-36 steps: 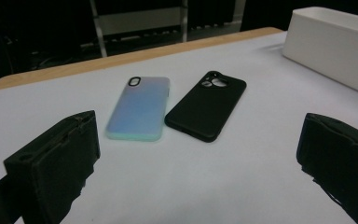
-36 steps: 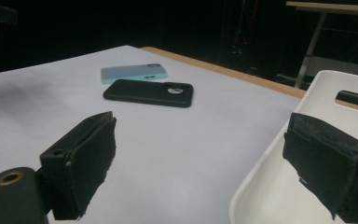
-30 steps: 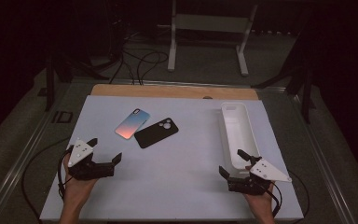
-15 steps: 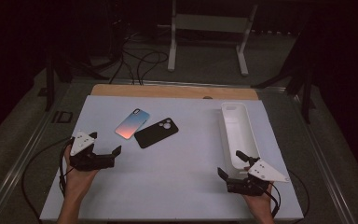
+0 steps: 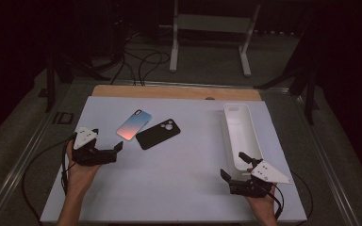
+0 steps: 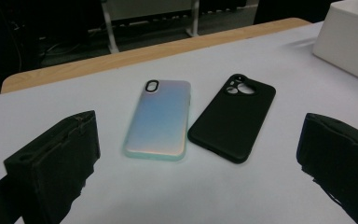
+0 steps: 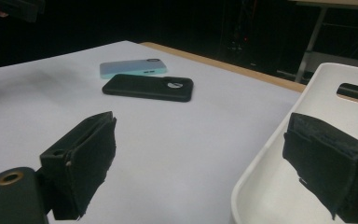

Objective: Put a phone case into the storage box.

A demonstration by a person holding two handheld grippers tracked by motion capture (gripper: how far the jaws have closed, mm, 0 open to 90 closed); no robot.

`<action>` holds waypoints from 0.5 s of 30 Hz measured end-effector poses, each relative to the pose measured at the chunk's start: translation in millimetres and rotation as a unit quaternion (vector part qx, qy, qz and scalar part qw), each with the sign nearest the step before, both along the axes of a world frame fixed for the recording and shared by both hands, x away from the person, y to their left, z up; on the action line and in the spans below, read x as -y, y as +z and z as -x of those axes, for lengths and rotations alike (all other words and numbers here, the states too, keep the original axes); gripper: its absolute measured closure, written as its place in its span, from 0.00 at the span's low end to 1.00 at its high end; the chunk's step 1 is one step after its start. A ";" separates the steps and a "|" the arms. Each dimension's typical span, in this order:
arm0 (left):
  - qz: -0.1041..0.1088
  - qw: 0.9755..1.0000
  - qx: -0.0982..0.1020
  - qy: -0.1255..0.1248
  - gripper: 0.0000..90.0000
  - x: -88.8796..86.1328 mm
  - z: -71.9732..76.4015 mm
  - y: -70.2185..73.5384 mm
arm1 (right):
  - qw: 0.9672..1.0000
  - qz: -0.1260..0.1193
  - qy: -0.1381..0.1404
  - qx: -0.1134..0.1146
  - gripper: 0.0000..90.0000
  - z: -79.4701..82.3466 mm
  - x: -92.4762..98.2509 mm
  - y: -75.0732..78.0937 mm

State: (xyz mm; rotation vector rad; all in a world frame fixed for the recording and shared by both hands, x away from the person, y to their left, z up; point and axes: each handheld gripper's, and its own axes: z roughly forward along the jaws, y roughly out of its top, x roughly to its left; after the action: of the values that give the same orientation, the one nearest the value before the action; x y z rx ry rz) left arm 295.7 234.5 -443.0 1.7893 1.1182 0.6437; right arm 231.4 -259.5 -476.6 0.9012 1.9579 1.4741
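Two phone cases lie side by side left of the table's middle: an iridescent blue-pink case and a black case, its camera cutout facing up. My left gripper is open just in front and to the left of them, with its jaws pointing at both. My right gripper is open and empty near the front right. One of its jaws hangs over the near end of a long white tray.
The white table surface has a wooden strip along its far edge. The tray's corner is off to the right in the left gripper view. Cables trail from both grippers. A metal stand and floor cables lie beyond the table.
My left gripper has moved a little forward and right, towards the phone cases. The right gripper has barely shifted.
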 end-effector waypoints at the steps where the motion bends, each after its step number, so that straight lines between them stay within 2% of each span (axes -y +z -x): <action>1: 0.000 1.000 -0.002 0.000 0.00 0.1 -0.8 1.2 | 1.000 0.000 0.000 -0.001 0.10 0.1 -0.2 0.1; 15: -0.009 1.000 -0.015 -0.005 0.00 5.6 -15.1 5.7 | 1.000 0.003 0.003 -0.001 0.10 0.3 -1.4 0.4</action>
State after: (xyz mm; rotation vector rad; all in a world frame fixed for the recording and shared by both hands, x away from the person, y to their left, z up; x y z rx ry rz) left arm 310.8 228.9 -437.3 1.8235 1.1256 0.6247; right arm 231.2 -258.2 -476.2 0.8959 1.9665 1.4697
